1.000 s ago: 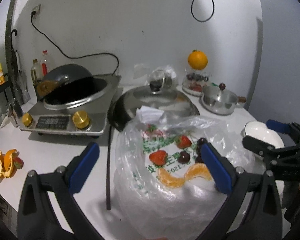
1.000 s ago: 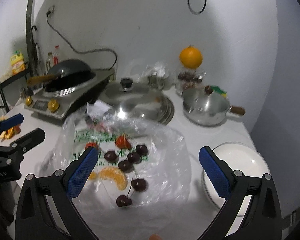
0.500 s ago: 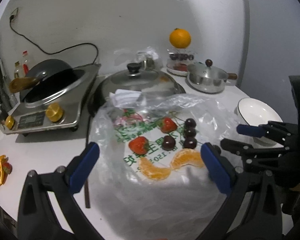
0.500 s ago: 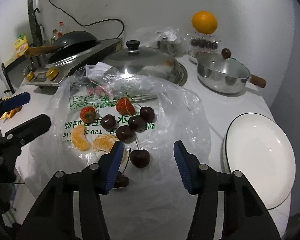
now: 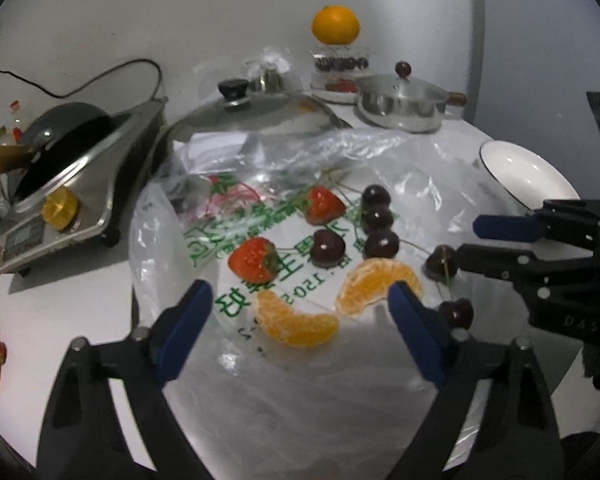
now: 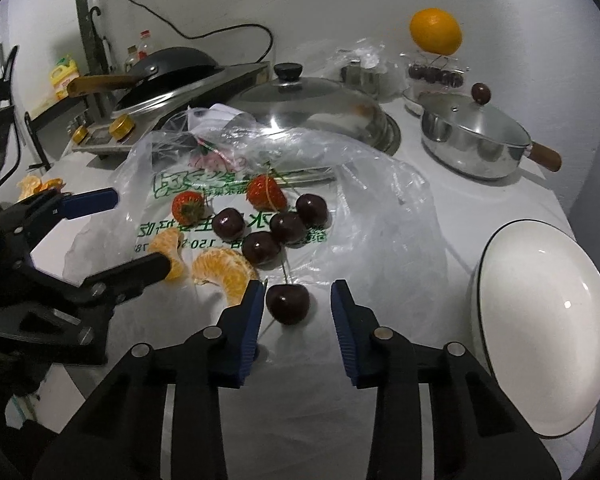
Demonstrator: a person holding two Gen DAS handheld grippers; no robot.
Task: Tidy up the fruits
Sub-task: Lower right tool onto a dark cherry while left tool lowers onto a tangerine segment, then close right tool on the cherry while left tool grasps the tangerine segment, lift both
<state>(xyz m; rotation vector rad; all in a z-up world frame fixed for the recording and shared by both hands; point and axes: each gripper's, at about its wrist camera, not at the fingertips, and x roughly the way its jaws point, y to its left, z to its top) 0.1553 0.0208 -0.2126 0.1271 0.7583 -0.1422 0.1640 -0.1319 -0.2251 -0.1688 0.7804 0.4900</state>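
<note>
Clearly, the right gripper [image 6: 298, 306], jaws just narrowing around one cherry [image 6: 287, 303] near the plastic bag's [image 6: 380, 208] front edge, risked bruising it or snagging film; left gripper [image 5: 300, 312] stood wide.

Dark red cherry [image 6: 287, 303], white plate [image 6: 540, 332], orange segments [image 5: 378, 284]

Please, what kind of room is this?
Most likely a home kitchen counter: an induction cooker with a wok on it, a steel pot with a lid, and cooking bottles by the wall.
</note>
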